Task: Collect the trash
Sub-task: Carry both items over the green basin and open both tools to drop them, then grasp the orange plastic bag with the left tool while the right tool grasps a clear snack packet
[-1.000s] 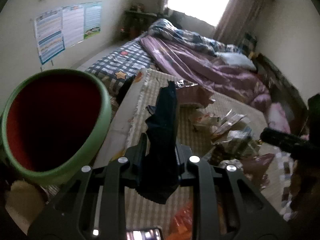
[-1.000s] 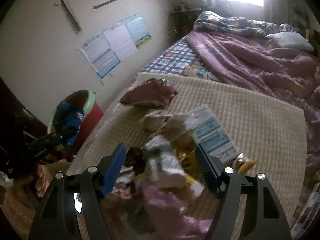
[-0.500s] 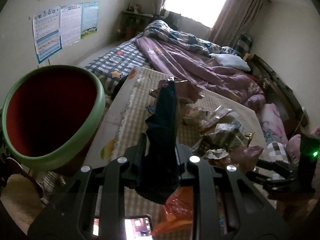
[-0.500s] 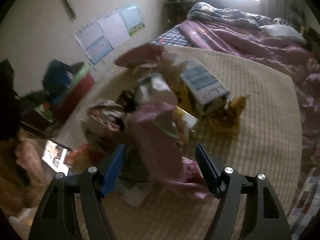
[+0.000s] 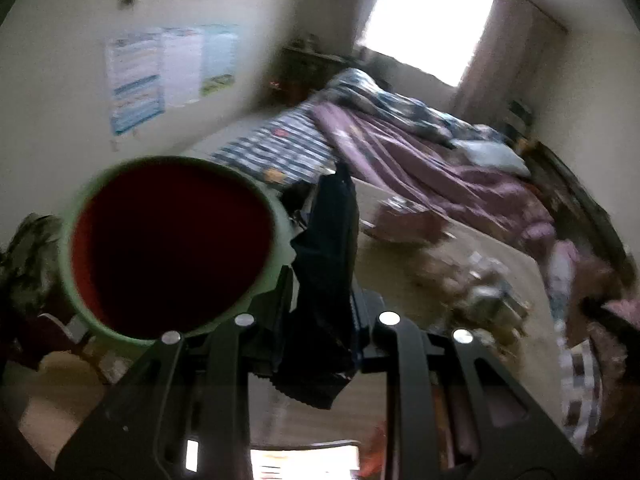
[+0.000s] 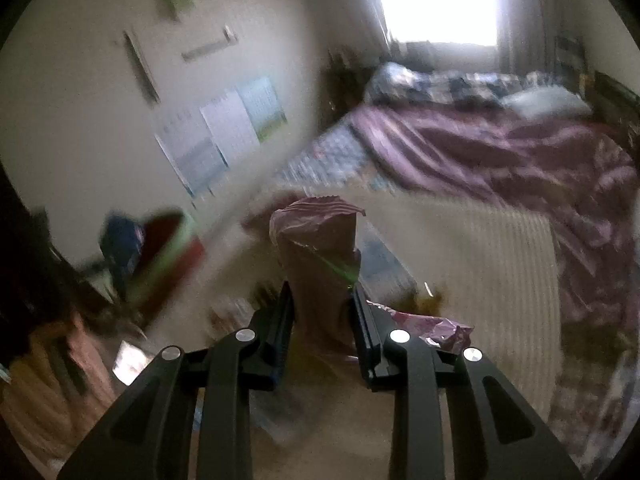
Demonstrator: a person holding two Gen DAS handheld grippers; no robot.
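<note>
My left gripper is shut on a dark blue wrapper that stands up between its fingers, just right of the bin's rim. The bin has a red inside and a green rim; it fills the left of the left wrist view. My right gripper has its jaws closing on a pink crumpled wrapper, whose pads press its sides; the wrapper is held above the woven mat. The bin and the blue wrapper show blurred at the left of the right wrist view.
A pile of loose wrappers lies on the mat. Beyond it is a bed with a purple quilt and a pillow. Posters hang on the left wall. A phone screen glows near the floor.
The right gripper has gone from wide open over the trash pile to closed on the pink wrapper and has lifted it. The left gripper, still holding the blue wrapper, has shifted toward the bin.
</note>
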